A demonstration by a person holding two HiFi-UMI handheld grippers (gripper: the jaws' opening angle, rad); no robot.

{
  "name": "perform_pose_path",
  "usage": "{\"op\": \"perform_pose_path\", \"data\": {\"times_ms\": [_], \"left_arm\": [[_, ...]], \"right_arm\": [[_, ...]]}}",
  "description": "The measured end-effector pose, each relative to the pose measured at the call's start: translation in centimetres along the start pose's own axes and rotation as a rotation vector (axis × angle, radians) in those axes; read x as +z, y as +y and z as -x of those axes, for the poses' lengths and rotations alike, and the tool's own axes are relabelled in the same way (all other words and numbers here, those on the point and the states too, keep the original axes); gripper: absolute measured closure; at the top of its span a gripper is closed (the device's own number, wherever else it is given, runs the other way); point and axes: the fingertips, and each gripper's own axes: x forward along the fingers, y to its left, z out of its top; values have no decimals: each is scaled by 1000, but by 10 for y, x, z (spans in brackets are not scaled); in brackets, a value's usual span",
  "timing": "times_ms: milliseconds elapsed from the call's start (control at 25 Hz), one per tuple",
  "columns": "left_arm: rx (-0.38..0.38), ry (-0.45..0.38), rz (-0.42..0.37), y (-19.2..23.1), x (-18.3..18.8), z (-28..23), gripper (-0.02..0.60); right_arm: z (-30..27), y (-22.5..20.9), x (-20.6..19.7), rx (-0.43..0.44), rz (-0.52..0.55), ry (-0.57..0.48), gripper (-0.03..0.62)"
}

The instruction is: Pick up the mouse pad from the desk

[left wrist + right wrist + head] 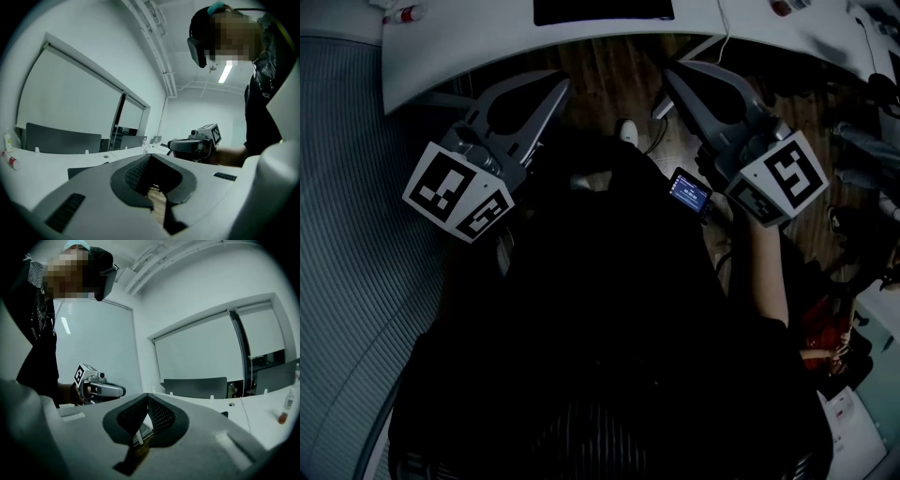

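A white, curved tabletop (459,66) runs across a pale office with blinds drawn over the windows. Below its near edge we see wooden floor (609,70).

The mouse pad (602,9) is a plain black rectangle lying flat on the tabletop, ahead of both tools and roughly between them. The top edge of the head view cuts it off, so we see only its near strip. Its long axis runs side to side along the tabletop's edge, across the line the jaws point along.

The left hand-held gripper (560,84) and the right hand-held gripper (670,73) are both short of the tabletop, over the floor. Each has its jaws together with nothing between them. The tabletop's rim lies between them and the pad.

Ahead and to the left of the left hand-held gripper, a small bottle (403,14) lies on the tabletop. A thin cable (725,42) drops off the edge ahead of the right one, and a small lit screen (689,192) sits just behind it.
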Motion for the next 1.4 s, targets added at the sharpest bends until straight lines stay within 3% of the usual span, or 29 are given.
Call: {"op": "perform_pose_path", "data": {"times_ms": [160,440,800,1080,1200,1400], "left_arm": [[28,-24,-29,8,13,-5,574],[0,-68,38,23,56,-97,574],[-2,-36,50,19,67,-162,574],[-18,-2,52,14,64,-148,574],[-36,-12,59,26,72,-172,574],[-141,-28,45,46,84,-200,574]], "right_arm": [[-11,-14,19,17,-4,-39,589],[-9,-103,37,82,15,-38,589],[14,-165,37,125,-16,-64,589],[15,-155,36,114,-34,-78,589],[14,-175,40,100,-29,-76,589],[8,-194,48,15,-2,-57,589]]}}
